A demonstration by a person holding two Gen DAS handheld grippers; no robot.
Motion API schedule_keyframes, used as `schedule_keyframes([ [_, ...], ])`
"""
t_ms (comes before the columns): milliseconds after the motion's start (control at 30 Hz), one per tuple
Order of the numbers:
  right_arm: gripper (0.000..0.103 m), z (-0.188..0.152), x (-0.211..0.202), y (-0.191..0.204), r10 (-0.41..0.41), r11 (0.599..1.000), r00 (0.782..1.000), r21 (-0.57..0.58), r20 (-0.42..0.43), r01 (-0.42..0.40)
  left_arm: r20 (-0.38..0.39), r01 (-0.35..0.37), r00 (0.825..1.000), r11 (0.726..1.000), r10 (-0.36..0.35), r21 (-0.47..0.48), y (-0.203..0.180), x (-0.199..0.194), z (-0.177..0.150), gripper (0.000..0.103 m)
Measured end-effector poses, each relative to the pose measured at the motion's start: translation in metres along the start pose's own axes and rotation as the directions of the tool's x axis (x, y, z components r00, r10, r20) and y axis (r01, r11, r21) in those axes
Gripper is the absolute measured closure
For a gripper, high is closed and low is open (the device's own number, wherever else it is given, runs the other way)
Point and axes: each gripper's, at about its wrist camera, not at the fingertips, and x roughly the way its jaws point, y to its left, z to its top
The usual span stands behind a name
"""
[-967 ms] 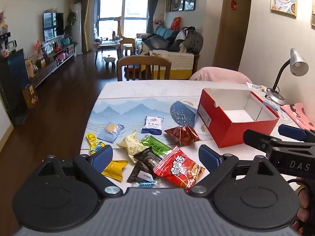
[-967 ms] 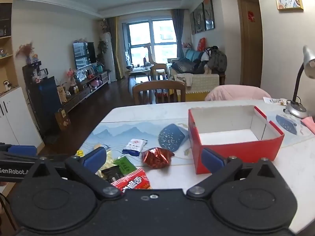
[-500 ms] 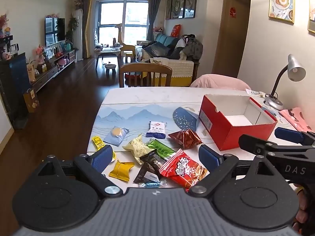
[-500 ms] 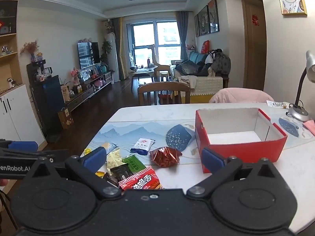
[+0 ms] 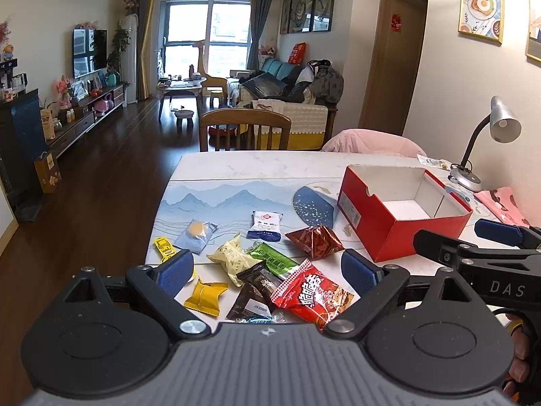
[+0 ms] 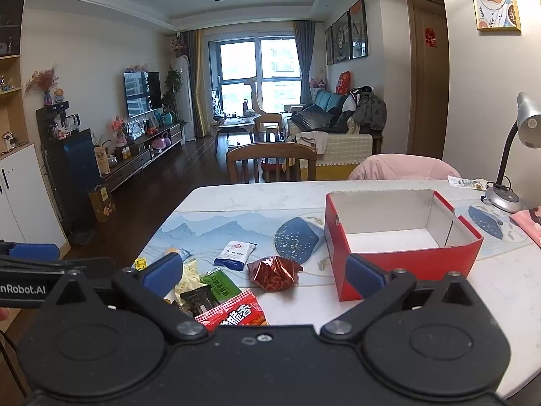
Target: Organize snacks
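Left hand-held gripper (image 5: 267, 270) held level at the lower centre of the left wrist view, jaws spread wide, nothing between the blue pads (image 5: 174, 272), hovering above the near edge of the worktop (image 5: 257, 165). Right hand-held gripper (image 6: 263, 272) likewise level and low in its own view, jaws wide apart and empty; also seen side-on at the right edge of the left wrist view, with part of a hand (image 5: 519, 368) wrapped round its handle at lower right.

Snacks scattered across the lower middle of the left wrist view, all lying on the worktop: red snack packet (image 5: 312, 296) nearest, touching a dark brown wrapper (image 5: 253, 292); yellow candy (image 5: 205, 296) to its left; green packet (image 5: 272, 258) and pale yellow packet (image 5: 233, 258) just behind; crumpled red foil packet (image 5: 316, 242) right of them; white-and-blue sachet (image 5: 265, 225) and light blue cookie packet (image 5: 196, 233) farther back; small yellow sachet (image 5: 164, 247) at far left; a clear-wrapped blue sweet (image 5: 258, 319) at the very bottom.

Red cardboard box (image 5: 399, 233) at centre right, open on top, white inside, apart from the packets. Desk lamp (image 5: 487, 145) at upper right, behind the box.
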Motion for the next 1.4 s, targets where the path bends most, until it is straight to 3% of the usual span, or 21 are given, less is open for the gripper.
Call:
schedule_keyframes([
  [1400, 0.0, 0.01, -0.007, 0.003, -0.02, 1.0, 1.0, -0.014, 0.021, 0.02, 0.043, 0.005, 0.999, 1.0, -0.006, 0.019, 0.001, 0.0, 0.009, 0.008],
])
